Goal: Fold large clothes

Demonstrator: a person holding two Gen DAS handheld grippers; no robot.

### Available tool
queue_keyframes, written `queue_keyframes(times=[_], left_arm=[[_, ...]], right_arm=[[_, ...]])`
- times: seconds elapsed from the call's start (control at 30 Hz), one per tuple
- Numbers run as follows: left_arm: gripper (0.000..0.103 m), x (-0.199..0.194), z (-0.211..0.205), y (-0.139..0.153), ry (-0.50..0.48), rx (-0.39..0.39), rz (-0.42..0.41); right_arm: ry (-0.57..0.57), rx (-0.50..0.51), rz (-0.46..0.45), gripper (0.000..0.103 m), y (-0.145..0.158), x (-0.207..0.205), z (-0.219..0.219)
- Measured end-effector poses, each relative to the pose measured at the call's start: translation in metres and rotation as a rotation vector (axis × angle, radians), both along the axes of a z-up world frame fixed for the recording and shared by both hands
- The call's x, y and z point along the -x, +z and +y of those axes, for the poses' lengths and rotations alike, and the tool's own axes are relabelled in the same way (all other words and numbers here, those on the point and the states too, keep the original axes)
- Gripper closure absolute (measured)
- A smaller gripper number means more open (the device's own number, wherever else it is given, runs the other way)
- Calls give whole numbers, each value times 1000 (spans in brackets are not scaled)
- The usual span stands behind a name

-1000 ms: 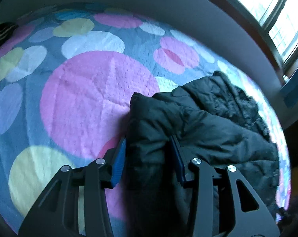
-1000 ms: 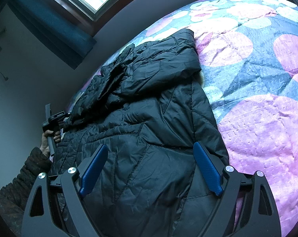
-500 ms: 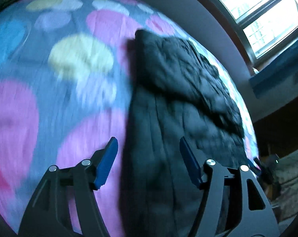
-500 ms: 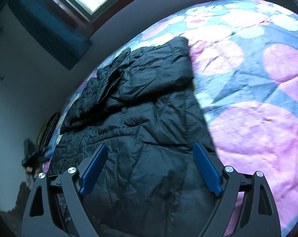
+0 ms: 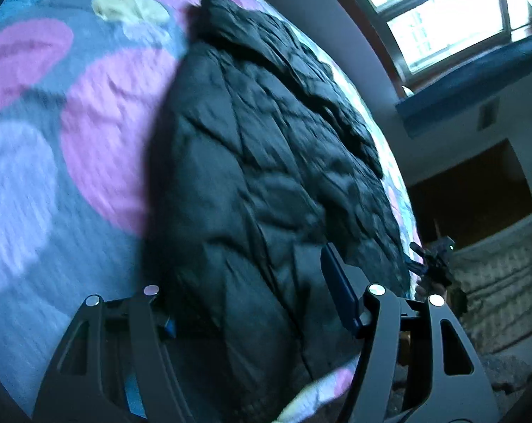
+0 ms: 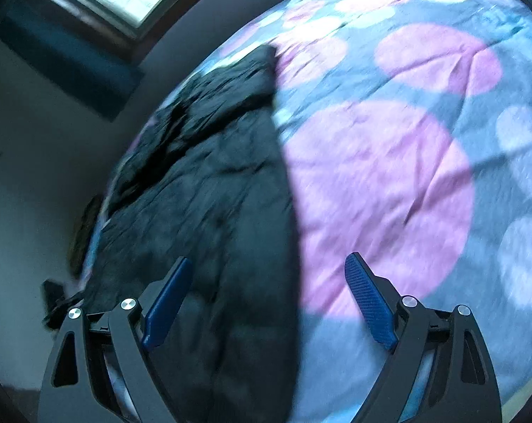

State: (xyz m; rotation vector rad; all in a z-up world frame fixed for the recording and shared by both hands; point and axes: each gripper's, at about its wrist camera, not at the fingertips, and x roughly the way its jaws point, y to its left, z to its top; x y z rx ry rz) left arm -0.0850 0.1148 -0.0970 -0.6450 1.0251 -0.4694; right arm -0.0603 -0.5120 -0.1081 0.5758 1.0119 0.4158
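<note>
Jacket is released by left tool, now spread wide; right tool wide, empty; next fold is pending on bed

Both views are smeared by motion, so the quilting of the black jacket and the spots of the bedspread lose their edges. In the left wrist view the jacket bulges up between the fingers of the left gripper and covers most of the left pad (only a blue sliver shows), so any contact there cannot be told. Its near hem runs under the gripper frame and out of view. Beyond the right finger, the right gripper is small, dark and unreadable. In the right wrist view the jacket's near end passes below the right gripper's frame.
</note>
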Motion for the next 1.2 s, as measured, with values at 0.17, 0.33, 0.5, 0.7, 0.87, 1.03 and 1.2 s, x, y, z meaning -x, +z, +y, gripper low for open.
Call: queue_keyframes(times=[0.17, 0.33, 0.5, 0.7, 0.87, 1.03, 1.2], left_arm=[[39, 15, -12, -2, -22, 21, -19], [57, 19, -22, -6, -27, 19, -8], [83, 21, -15, -13, 39, 72, 10], [88, 28, -15, 0, 48, 99, -34], [89, 38, -10, 22, 59, 178, -87], [89, 39, -6, 59, 76, 216, -162], [89, 10, -2, 76, 131, 268, -168]], right_arm=[[111, -65, 28, 16, -3, 17, 17], [166, 18, 30, 35, -3, 22, 40], [150, 51, 41, 76, -6, 22, 39], [175, 1, 19, 85, 3, 28, 35], [181, -134, -35, 88, 24, 35, 21], [173, -251, -107, 89, 50, 36, 7], [173, -308, -152, 90, 67, 7, 11]])
